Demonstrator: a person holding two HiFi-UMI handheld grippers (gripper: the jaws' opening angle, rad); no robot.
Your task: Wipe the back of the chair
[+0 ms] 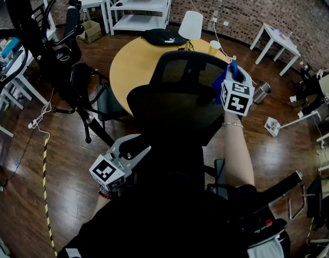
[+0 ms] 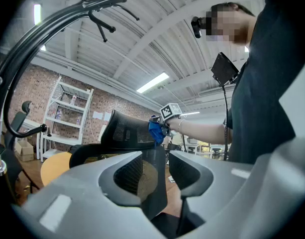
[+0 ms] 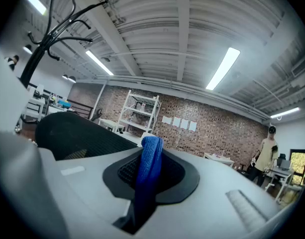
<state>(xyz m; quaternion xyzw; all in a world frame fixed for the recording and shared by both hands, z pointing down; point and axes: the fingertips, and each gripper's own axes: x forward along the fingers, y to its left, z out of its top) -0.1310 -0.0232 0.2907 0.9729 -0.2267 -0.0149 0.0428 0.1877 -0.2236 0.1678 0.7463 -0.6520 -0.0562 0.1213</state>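
A black mesh chair back [image 1: 185,85] rises in front of me in the head view. My right gripper [image 1: 229,75] is shut on a blue cloth [image 1: 220,86] and holds it against the back's upper right edge. In the right gripper view the cloth [image 3: 148,176] stands folded between the jaws, with the chair back [image 3: 77,136] to its left. My left gripper [image 1: 138,150] is low on the left, at the chair's lower back. In the left gripper view a black panel of the chair [image 2: 154,188] fills the narrow gap between that gripper's [image 2: 156,158] jaws. Farther off, that view shows the cloth [image 2: 155,132] on the mesh.
A round yellow table [image 1: 126,63] with a black bag [image 1: 164,36] stands behind the chair. Beyond it are a white chair [image 1: 191,24] and white shelving [image 1: 137,4]. Another black chair [image 1: 67,42] and a stand are at the left. A small white table [image 1: 277,39] and a metal bin [image 1: 262,90] are at the right.
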